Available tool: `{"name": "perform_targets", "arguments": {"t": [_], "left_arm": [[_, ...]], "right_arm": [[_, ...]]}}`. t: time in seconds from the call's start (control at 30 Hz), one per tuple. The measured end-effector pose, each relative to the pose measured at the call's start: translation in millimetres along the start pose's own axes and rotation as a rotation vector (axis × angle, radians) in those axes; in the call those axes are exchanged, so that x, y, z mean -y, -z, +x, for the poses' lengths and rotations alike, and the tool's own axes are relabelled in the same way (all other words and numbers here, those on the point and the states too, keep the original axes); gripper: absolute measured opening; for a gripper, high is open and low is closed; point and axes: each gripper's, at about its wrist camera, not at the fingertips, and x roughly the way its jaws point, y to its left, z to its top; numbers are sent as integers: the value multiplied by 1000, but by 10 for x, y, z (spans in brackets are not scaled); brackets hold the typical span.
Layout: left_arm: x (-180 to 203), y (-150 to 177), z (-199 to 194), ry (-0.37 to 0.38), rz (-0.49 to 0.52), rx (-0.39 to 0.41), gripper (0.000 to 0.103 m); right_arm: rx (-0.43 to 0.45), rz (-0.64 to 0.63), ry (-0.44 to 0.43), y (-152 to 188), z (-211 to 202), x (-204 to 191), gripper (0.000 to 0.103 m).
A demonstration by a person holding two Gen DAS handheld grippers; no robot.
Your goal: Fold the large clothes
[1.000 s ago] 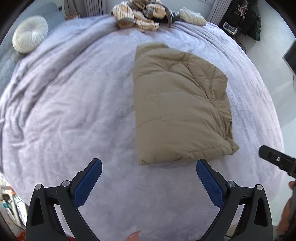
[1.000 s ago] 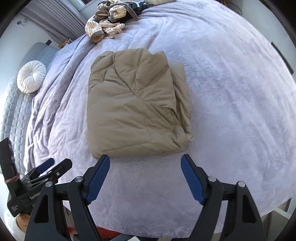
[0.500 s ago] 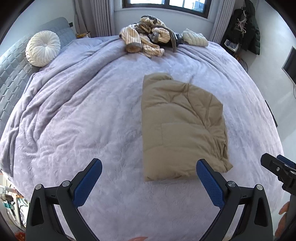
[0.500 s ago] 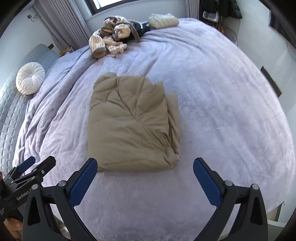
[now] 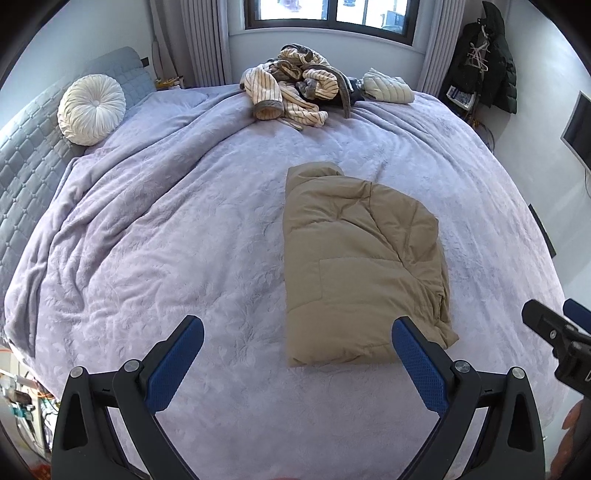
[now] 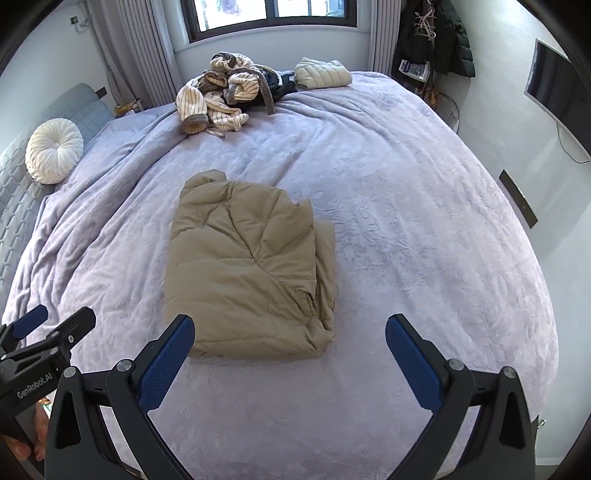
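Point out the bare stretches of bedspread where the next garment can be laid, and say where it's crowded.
Widest free patch: the purple bedspread between the folded tan jacket and the round white cushion. Also free: the stretch right of the jacket toward the bed's edge, and the strip nearest both tools. Crowded: the far edge under the window, with the striped clothes heap and a folded pale jacket.

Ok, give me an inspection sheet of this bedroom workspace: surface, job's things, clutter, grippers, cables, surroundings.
Surface: bed with lilac blanket, wrinkled at left.
Job's things: tan jacket folded, lying flat mid-bed.
Clutter: striped clothes heap and pale folded jacket at far edge; round white cushion.
Grippers: left gripper open, empty; right gripper open, empty.
Cables: wires by the dark coat, bed's far right corner.
Surroundings: window, curtains, wall screen.
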Motion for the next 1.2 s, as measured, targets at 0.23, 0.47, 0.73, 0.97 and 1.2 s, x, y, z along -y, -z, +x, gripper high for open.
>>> {"name": "perform_targets", "arguments": {"t": [0.23, 0.47, 0.73, 0.97, 1.2], "left_arm": [[31, -7, 3, -5, 1, -2, 102], [39, -10, 3, -8, 2, -3, 102], [31, -18, 6, -10, 2, 0, 102], [33, -23, 8, -10, 3, -1, 102], [32, -22, 7, -11, 3, 0, 102]], "right_arm": [[5, 1, 9, -24, -16, 25, 103], [6, 0, 10, -44, -23, 25, 103], [6, -3, 9, -56, -22, 32, 103], [6, -2, 9, -55, -19, 33, 103], [4, -4, 8, -58, -16, 36, 103]]}}
